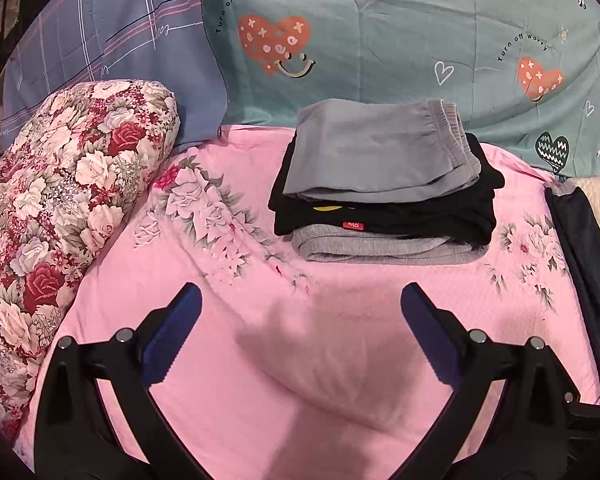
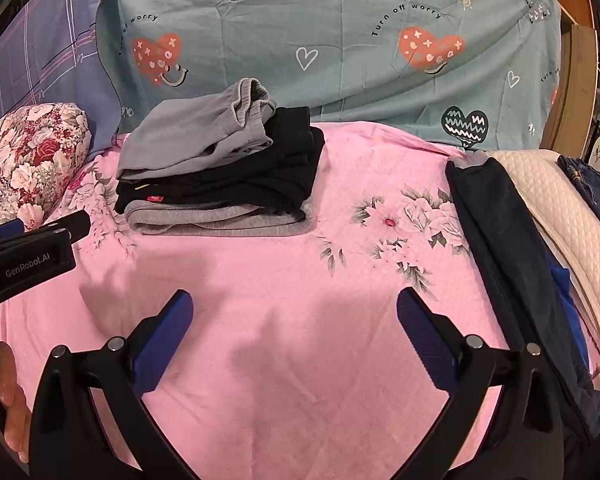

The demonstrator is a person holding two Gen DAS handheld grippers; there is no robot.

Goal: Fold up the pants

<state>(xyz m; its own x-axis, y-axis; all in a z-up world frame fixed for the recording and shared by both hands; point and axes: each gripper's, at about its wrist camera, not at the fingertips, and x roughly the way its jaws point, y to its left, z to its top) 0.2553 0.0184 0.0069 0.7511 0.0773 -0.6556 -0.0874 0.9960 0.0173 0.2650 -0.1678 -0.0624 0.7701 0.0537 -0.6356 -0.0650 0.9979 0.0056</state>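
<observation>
Three folded pants sit stacked on the pink floral bedsheet (image 1: 260,360): a light grey pair (image 1: 376,148) on top, a black pair (image 1: 384,210) in the middle and a heather grey pair (image 1: 380,250) underneath. The same stack (image 2: 216,176) shows at the upper left of the right wrist view. A dark navy pair (image 2: 508,248) lies unfolded along the bed's right side, also seen as navy cloth (image 1: 580,248) at the left view's edge. My left gripper (image 1: 300,304) hovers open over bare sheet in front of the stack. My right gripper (image 2: 294,306) is open too, holding nothing, left of the navy pair.
A rolled floral quilt (image 1: 60,208) lies on the left. A teal heart-print cover (image 1: 380,40) and a blue plaid cover (image 1: 100,40) rise behind the bed. A white quilted blanket (image 2: 560,208) and denim cloth (image 2: 596,192) lie at the right. A hand (image 2: 12,400) holds the left tool's housing (image 2: 28,264).
</observation>
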